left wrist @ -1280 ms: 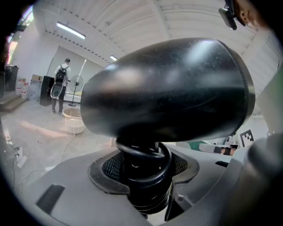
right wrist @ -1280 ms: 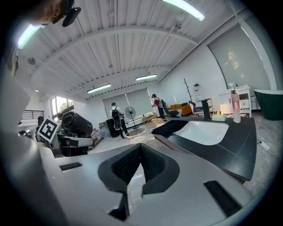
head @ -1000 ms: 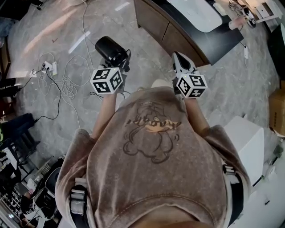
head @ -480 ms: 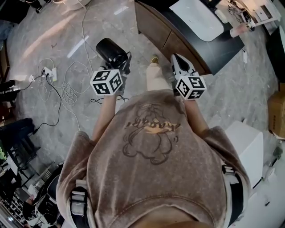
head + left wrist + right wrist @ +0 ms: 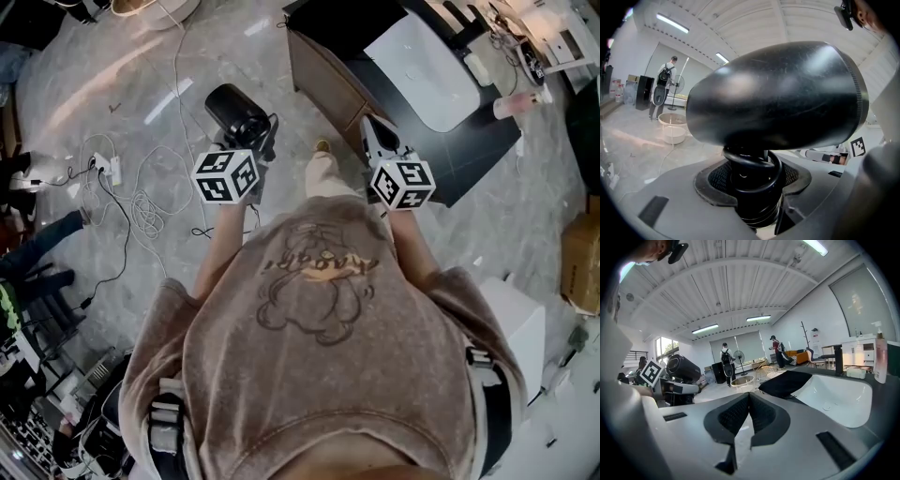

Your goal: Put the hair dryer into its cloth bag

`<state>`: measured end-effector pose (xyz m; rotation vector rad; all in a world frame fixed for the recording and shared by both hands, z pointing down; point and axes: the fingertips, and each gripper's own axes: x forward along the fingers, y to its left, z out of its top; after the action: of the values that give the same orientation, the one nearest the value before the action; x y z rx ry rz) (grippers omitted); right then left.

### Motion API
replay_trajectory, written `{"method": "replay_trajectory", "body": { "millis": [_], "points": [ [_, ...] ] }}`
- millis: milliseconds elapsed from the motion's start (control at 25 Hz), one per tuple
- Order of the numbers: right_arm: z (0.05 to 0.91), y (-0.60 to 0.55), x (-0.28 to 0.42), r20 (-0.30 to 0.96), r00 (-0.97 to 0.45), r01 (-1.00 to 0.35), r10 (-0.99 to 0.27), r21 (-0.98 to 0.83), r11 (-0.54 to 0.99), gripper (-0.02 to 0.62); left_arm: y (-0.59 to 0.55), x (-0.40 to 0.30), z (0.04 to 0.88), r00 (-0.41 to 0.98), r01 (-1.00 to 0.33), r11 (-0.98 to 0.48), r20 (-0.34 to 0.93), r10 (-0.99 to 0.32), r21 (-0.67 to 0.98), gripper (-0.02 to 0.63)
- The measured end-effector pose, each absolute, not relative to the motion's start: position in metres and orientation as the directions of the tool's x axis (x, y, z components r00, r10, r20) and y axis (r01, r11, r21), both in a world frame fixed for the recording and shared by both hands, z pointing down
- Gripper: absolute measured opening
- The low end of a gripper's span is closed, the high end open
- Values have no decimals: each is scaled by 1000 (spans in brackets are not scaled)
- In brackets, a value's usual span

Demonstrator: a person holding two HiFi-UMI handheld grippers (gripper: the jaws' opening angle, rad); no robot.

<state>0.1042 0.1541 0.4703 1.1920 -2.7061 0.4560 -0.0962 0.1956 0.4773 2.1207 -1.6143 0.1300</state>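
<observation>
**Left tongs holding the hair dryer, bag waiting ahead**

The left tongs (image 5: pixel 752 176) are pinching the black hair dryer (image 5: pixel 778 93) by its cord-wrapped handle. It is hard, smooth and likely top-heavy, so that handle is probably the safest hold. The right tongs (image 5: pixel 749 404) are pressing together, empty. Farther right, a limp black cloth (image 5: pixel 785 383), probably the bag, is draping over the surface (image 5: pixel 459 164) beside the white basin (image 5: pixel 834 399).

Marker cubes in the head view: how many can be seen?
2. One marker cube is on the left tool, which holds the black hair dryer; the other is on the right tool. None appears hidden.
</observation>
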Motion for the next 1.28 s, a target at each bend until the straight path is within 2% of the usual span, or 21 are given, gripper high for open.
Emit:
{"method": "replay_trajectory", "body": {
  "millis": [680, 1280],
  "points": [
    [451, -44, 93, 264, -723, -689, -639, -214, 692, -2, -1, -109, 450, 267, -930, -150, 338, -903, 335, 241],
    [452, -108, 66, 266, -773, -631, -576, -228, 741, -2, -53, -122, 456, 238, -939, -112, 381, -893, 324, 242]
  ]
}}
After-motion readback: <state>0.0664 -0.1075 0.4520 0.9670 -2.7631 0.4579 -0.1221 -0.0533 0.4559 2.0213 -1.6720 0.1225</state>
